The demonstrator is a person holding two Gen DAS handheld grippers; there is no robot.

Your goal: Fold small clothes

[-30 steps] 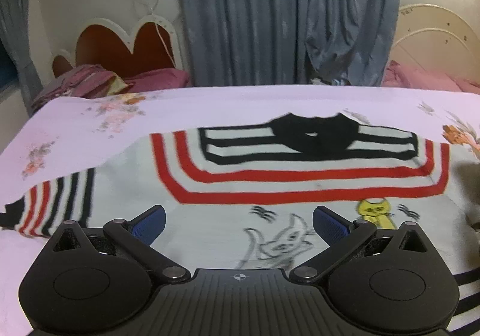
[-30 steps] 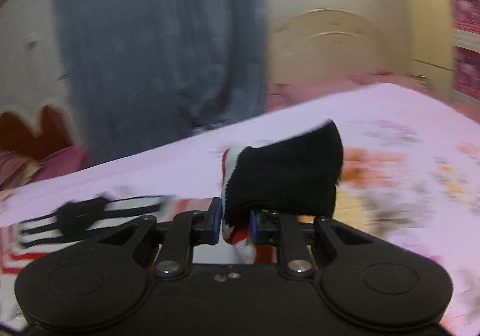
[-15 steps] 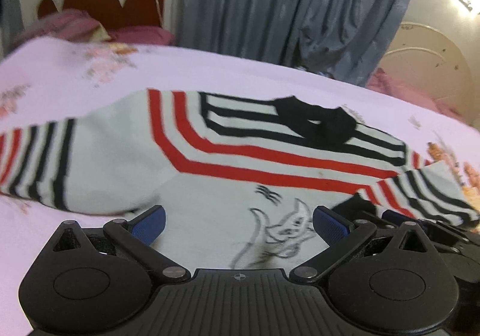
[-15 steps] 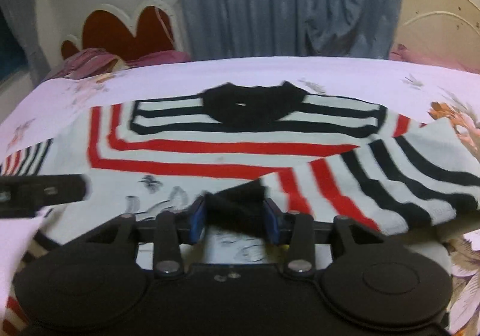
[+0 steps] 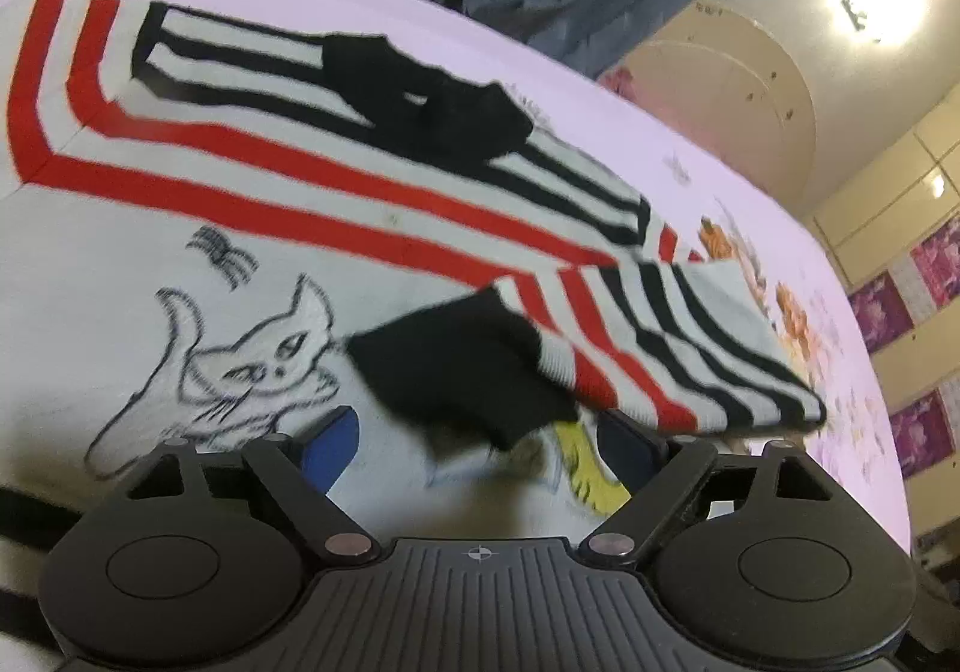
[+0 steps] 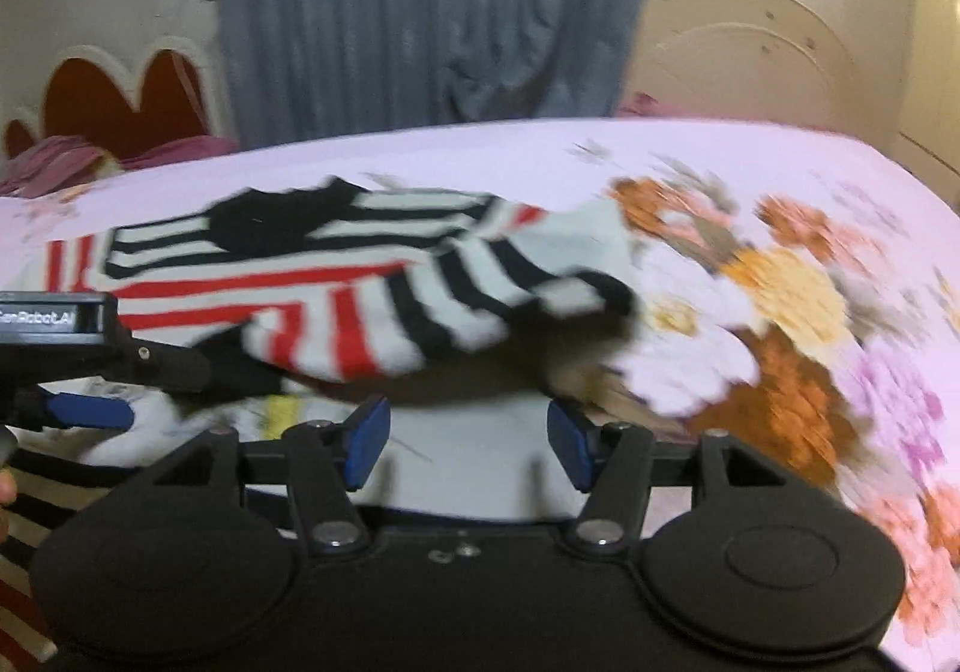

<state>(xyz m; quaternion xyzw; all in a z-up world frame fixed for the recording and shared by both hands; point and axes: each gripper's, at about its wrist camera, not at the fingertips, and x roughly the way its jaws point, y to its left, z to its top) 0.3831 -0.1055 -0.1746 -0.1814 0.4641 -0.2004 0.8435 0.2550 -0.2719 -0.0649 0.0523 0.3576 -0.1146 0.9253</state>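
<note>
Lettering "GenRobot.AI" on left gripper [image 6: 90, 408]; sweater [image 6: 372, 276] bears no writing.

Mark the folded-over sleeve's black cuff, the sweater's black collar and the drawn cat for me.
black cuff [image 5: 462, 366]: left wrist view, middle of the dark end of the sleeve lying across the sweater front.
black collar [image 5: 432, 102]: left wrist view, the neckband's near part.
drawn cat [image 5: 252, 366]: left wrist view, on its face.

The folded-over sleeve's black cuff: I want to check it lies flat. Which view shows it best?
The left wrist view: the black cuff lies centred and fairly sharp on the sweater's front beside the cat drawing. The right wrist view shows only a blurred dark sliver of the cuff, partly behind the left gripper.
</note>
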